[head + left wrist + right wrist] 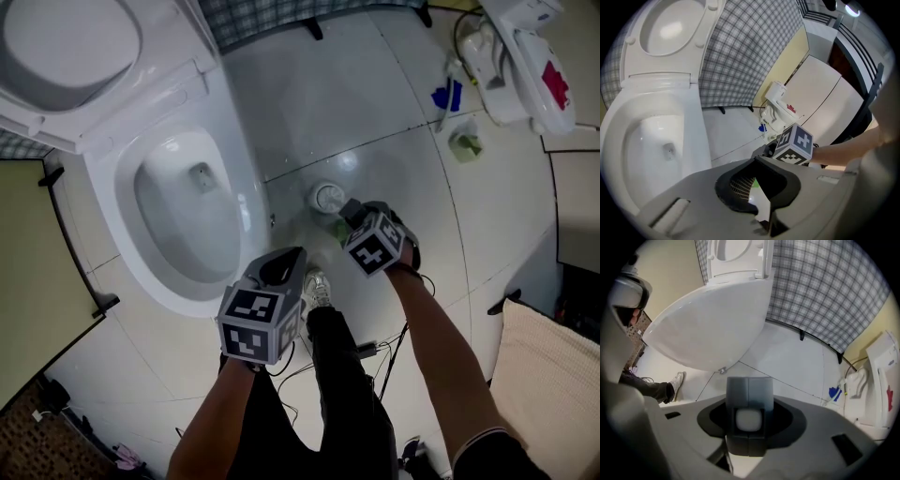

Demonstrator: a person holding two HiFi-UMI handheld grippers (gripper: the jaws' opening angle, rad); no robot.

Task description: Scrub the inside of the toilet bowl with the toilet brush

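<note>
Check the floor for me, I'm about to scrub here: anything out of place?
Yes. A white appliance with a red label sits on the floor at the head view's upper right, with a blue item and a small green item loose beside it. The toilet itself looks intact, lid raised.

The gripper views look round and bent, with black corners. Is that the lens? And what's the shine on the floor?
Left gripper view and right gripper view: yes, the wide-angle lens curves straight lines, as on the checked cloth, and blacks out the corners. Right gripper view: the white handle between the jaws is blurred, probably too close to the lens. Head view: soft glare on the glossy floor tiles.
</note>
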